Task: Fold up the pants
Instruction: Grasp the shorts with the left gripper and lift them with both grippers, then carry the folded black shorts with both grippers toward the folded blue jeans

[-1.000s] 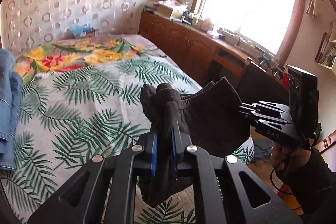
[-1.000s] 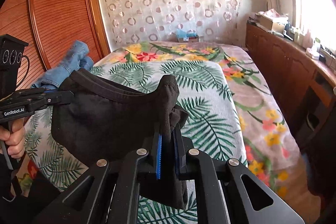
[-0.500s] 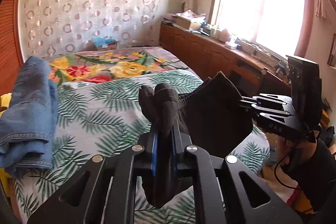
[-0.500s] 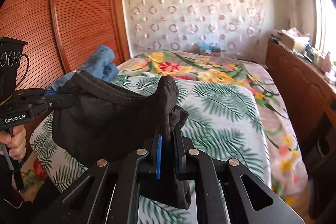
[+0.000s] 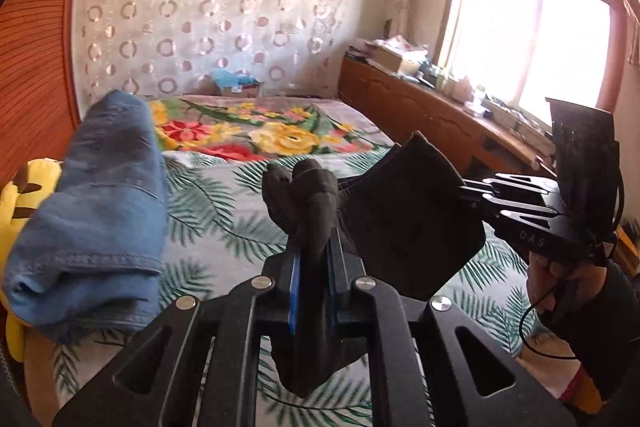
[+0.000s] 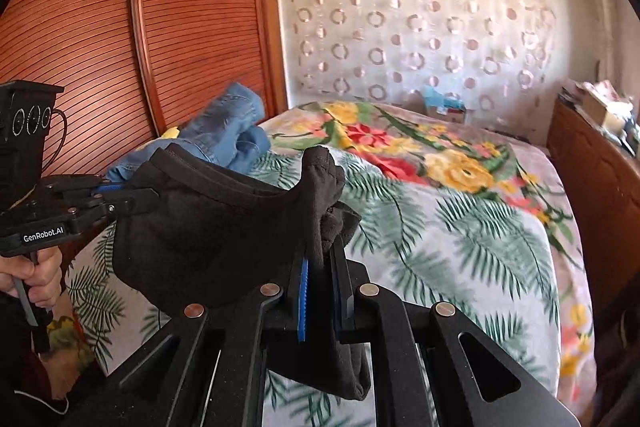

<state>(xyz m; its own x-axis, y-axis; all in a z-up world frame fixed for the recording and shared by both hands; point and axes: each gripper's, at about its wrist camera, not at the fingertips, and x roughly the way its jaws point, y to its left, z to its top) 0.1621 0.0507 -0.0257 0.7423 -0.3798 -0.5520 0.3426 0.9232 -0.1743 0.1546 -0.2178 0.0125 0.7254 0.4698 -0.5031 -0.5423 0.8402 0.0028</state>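
Left claw [image 5: 312, 267]: I've got it clamped tight on a bunched corner of the black pants [image 5: 412, 223] — cloth sticks up above the blue pads and hangs out below them.
Right claw [image 6: 322, 291]: same here, pinched shut on the other bunched corner of the pants [image 6: 208, 231], a wad of fabric spilling under the fingers.
Pants: held up in the air between my two claws, the band stretched from one to the other and sagging in the middle — clear of the bed [image 6: 460, 227], which lies below and beyond.
Left view: I see my right claw off to the right, gripped by a hand [image 5: 556, 287] in a dark sleeve, its tips buried in the black cloth.
Right view: my left claw shows at the left edge, a hand [image 6: 36, 275] round its grip.
Bed: leaf-and-flower spread, with a pile of blue jeans [image 5: 96, 211] on its left side beside something yellow [image 5: 24, 187].
Room: slatted wooden doors [image 6: 120, 47] left, circle-patterned curtain [image 6: 420, 23] at the back, bright window [image 5: 536, 43] right.
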